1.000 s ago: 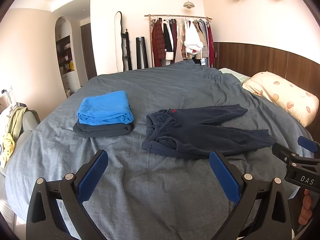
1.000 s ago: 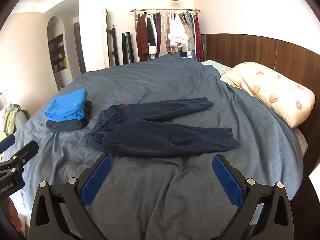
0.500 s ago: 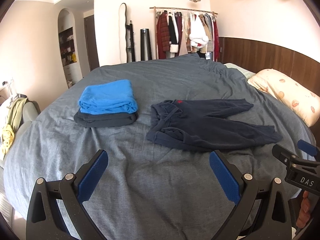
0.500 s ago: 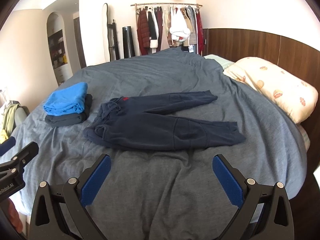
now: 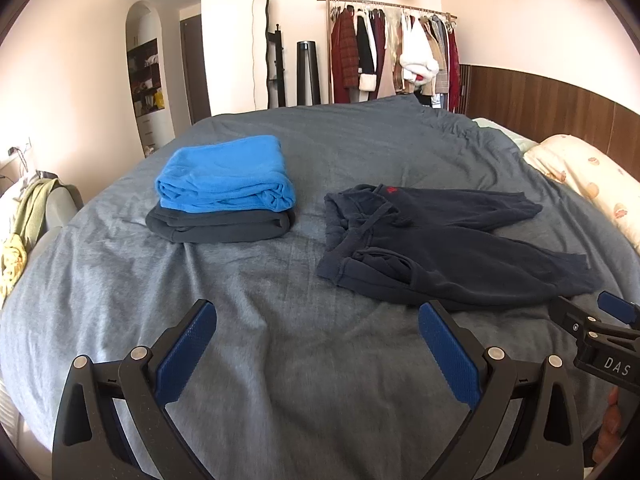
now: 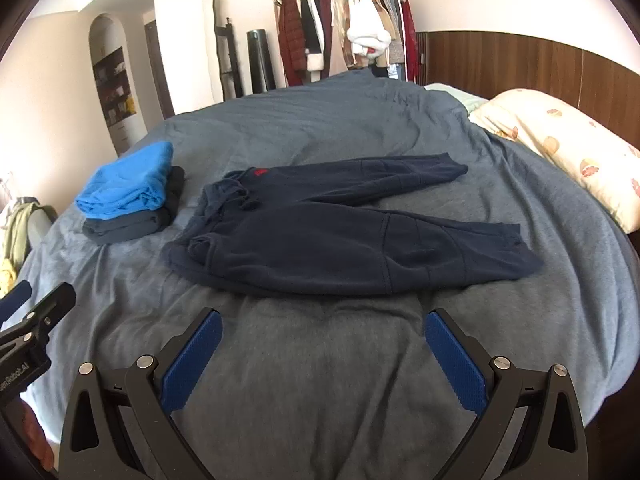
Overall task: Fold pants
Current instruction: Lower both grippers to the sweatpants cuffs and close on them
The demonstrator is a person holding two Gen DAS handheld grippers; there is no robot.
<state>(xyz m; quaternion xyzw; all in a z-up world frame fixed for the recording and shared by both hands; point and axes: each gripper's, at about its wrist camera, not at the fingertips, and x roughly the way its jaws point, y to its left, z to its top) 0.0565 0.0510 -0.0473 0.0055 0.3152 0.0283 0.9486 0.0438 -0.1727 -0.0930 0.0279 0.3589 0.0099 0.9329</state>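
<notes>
A: Grey duvet (image 6: 400, 128) covers the whole bed. Navy pants (image 6: 340, 248) lie flat mid-bed, waistband left, legs splayed right toward the pillow (image 6: 560, 148).

B: Anything else on it?

A: Stack (image 5: 224, 188) of two folded items, blue on dark, just left of the waistband. Not touching the pants.

B: Tongs?

A: Left gripper (image 5: 316, 354) and right gripper (image 6: 322, 358) both wide open, empty, hovering over bare duvet near the pants' front edge.

B: Handling?

A: Looks like thick fleece. Soft, limp, light, not slippery, will sag between grips. My call: left pinches the waistband corner, right takes the near cuff (image 6: 516, 252). Pinch shallow or the duvet likely comes up too.
</notes>
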